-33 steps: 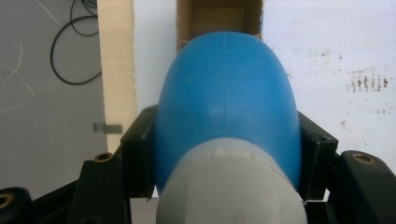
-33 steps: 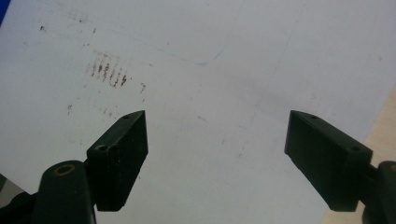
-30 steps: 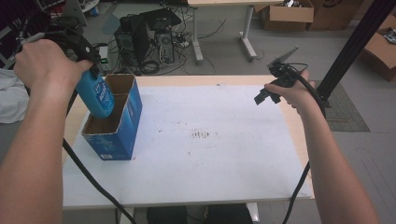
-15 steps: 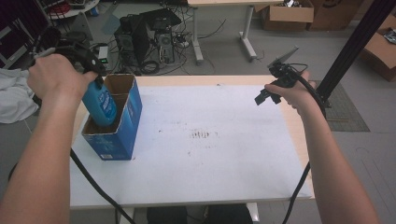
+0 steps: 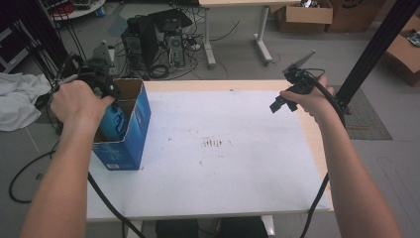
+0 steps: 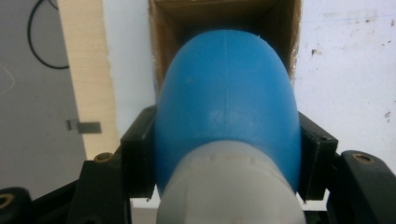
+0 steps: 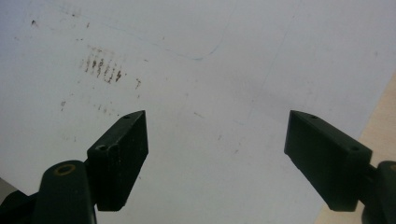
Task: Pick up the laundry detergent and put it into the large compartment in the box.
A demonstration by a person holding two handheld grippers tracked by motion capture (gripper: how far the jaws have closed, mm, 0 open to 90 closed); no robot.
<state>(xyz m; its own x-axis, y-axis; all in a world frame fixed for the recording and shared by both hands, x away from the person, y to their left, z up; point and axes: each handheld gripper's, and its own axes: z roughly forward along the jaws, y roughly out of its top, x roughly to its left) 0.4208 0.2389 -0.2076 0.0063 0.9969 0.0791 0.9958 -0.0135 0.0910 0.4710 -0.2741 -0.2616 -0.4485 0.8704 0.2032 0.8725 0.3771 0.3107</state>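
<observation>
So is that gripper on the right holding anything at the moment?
No: in its own view the right gripper has its jaws spread wide with just the white table between them.

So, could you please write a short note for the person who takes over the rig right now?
Left gripper: shut on the blue bottle, fingers clamped on its sides, held over the open top of the blue cardboard box at the table's left edge.
Right gripper: open, nothing in it, hovering over the white table at the right side.
Done: bottle gripped and partly inside the box.
Left: lower it fully, probably then release and pull the left gripper out.
</observation>
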